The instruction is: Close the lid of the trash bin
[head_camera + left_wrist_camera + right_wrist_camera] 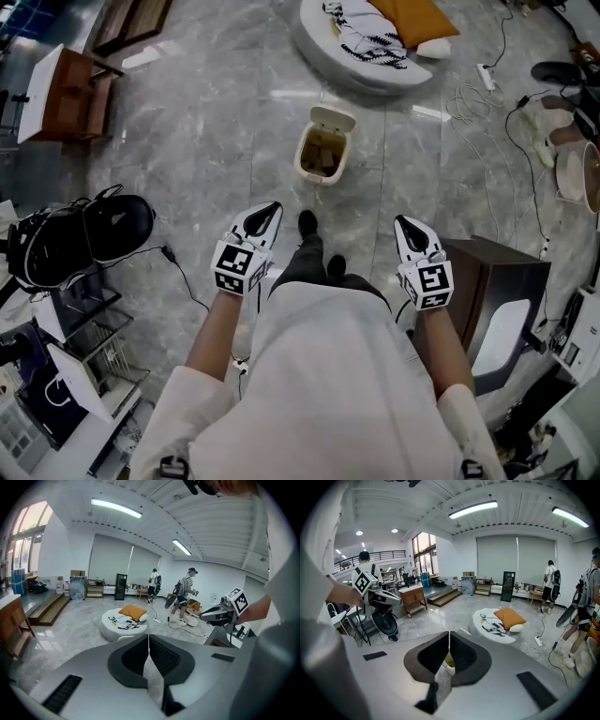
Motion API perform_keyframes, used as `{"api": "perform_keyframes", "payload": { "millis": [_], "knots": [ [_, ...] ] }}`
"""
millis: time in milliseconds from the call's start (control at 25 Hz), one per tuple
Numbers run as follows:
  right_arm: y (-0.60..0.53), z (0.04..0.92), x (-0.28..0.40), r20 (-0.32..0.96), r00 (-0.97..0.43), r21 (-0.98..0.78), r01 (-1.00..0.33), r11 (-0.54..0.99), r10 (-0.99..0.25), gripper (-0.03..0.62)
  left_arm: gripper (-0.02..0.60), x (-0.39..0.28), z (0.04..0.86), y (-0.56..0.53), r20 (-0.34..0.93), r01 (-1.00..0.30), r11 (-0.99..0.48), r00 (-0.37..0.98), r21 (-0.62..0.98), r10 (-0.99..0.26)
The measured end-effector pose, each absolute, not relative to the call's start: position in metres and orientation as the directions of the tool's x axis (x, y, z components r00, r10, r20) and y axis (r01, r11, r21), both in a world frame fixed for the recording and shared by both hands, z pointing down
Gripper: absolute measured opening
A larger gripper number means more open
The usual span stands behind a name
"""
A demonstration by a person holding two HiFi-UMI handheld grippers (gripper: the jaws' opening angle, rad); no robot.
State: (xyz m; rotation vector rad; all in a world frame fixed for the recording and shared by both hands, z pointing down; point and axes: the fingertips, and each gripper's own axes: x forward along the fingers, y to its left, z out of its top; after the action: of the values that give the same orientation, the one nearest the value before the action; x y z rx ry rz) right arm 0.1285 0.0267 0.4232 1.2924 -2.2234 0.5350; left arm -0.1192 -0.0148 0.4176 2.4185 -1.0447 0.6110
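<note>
The small cream trash bin [323, 155] stands on the grey marble floor ahead of me. Its lid [333, 119] is tipped up at the far side, and brown contents show inside. My left gripper [267, 210] hangs shut and empty, short of the bin and to its left. My right gripper [406, 225] is also shut and empty, short of the bin and to its right. Neither touches the bin. In the right gripper view a piece of the bin [446, 661] shows just below the closed jaw tips [449, 633]. The left gripper view has its jaws [148, 637] closed with nothing between them.
A round white floor cushion [328, 52] with an orange pillow lies beyond the bin. A dark wooden cabinet [492, 272] stands close at my right. Black bags [84, 234] and racks are at my left, and cables [487, 103] trail over the floor at right. Two people stand far off.
</note>
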Motion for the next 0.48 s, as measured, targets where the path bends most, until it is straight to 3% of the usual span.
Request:
{"api": "perform_keyframes", "payload": {
  "millis": [480],
  "knots": [
    [-0.004, 0.450, 0.104, 0.666, -0.385, -0.124, -0.902, 0.414, -0.639, 0.031, 0.020, -0.125, 0.433, -0.092, 0.529, -0.696, -0.664, 0.685, 0.274, -0.501]
  ]
}}
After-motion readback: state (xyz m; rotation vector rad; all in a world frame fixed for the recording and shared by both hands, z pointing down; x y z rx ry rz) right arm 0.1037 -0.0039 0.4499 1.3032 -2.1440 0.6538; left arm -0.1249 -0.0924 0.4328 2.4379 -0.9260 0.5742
